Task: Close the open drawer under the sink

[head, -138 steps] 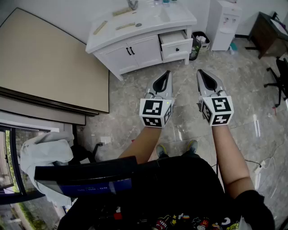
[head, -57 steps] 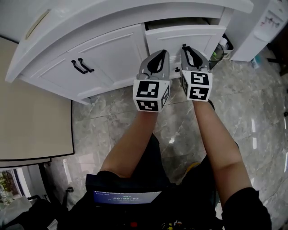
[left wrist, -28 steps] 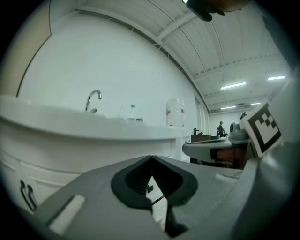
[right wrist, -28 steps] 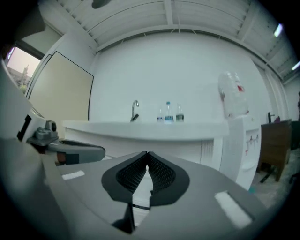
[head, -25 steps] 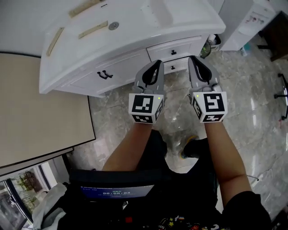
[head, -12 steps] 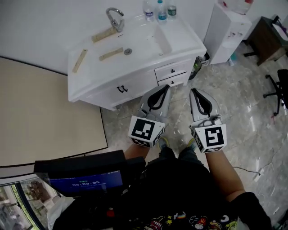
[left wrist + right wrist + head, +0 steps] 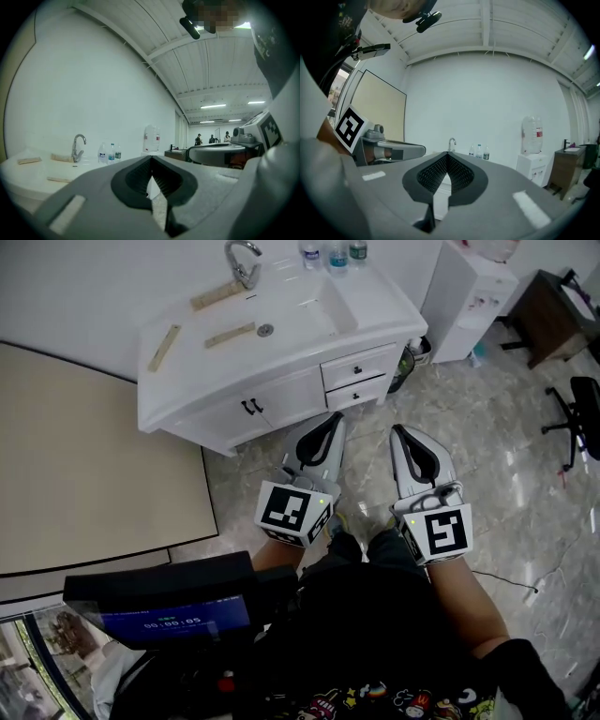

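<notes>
The white sink cabinet [image 7: 281, 348] stands at the top of the head view, with a faucet [image 7: 242, 259] and a basin [image 7: 314, 307]. Its upper drawer [image 7: 359, 371] and lower drawer [image 7: 357, 394] on the right side both sit flush with the cabinet front. My left gripper [image 7: 337, 417] is held shut over the floor, a short way in front of the cabinet. My right gripper [image 7: 396, 430] is beside it, also shut, holding nothing. In the left gripper view the left gripper [image 7: 151, 159] has its jaws together; the right gripper [image 7: 447, 154] shows the same in its own view.
A white water dispenser [image 7: 469, 287] and a bin [image 7: 412, 351] stand right of the cabinet. A large beige panel [image 7: 84, 465] lies at the left. Bottles [image 7: 333, 251] stand behind the basin. An office chair [image 7: 583, 409] and a brown desk [image 7: 553, 301] are at the far right.
The drawer that stood open 5.5 s ago is shut. Over the last second the person has backed away from the cabinet, and both shut grippers have drawn back with them.
</notes>
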Demonstrator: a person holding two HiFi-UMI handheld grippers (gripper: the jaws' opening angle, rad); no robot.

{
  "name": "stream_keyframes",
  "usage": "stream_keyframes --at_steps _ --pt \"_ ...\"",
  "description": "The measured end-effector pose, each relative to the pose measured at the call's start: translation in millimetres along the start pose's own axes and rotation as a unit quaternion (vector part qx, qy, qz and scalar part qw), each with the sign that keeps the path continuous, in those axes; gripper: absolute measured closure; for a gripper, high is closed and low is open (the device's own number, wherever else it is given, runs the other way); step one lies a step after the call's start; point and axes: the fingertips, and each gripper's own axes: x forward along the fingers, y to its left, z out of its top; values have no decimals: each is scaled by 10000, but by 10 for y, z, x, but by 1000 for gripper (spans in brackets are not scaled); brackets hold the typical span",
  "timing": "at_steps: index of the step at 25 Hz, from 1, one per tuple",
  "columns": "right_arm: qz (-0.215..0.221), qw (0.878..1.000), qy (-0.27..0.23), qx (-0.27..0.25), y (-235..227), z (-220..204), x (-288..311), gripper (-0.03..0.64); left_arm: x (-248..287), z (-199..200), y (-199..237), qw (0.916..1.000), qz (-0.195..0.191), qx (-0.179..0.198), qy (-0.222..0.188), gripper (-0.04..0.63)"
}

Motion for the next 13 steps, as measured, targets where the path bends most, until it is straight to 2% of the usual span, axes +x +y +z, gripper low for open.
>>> stream_keyframes --at_steps 5,13 --pt "-34 9999 -18 -93 7 2 -212 594 -159 -41 -135 9999 122 -60 -45 595" --pt "-117 9997 -216 -40 -213 69 -837 594 -320 13 -793 9997 237 46 -30 595"
